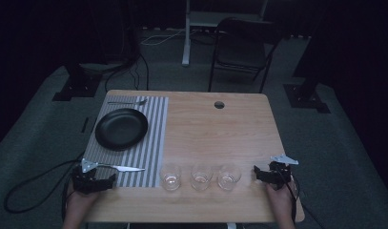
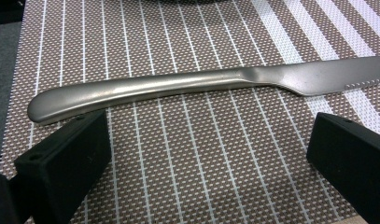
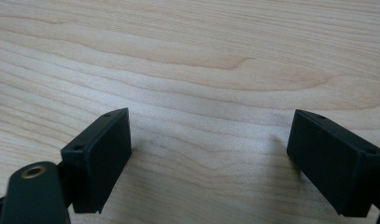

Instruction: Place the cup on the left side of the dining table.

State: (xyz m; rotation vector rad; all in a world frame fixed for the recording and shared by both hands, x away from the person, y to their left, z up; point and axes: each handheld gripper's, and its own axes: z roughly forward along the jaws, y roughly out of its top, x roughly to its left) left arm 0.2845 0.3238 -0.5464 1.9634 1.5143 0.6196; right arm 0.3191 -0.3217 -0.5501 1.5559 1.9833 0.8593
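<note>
Nothing looks begun: the left gripper, jaws wide, sits just short of the untouched dull steel table knife, while the right gripper, jaws wide, holds nothing over the bare pale wooden table.

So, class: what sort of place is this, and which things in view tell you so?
Probably a recording studio or lab staged as a dining table: a wooden table on grey carpet before dark curtains, a folding chair behind, and cabled grippers, left gripper and right gripper.
</note>
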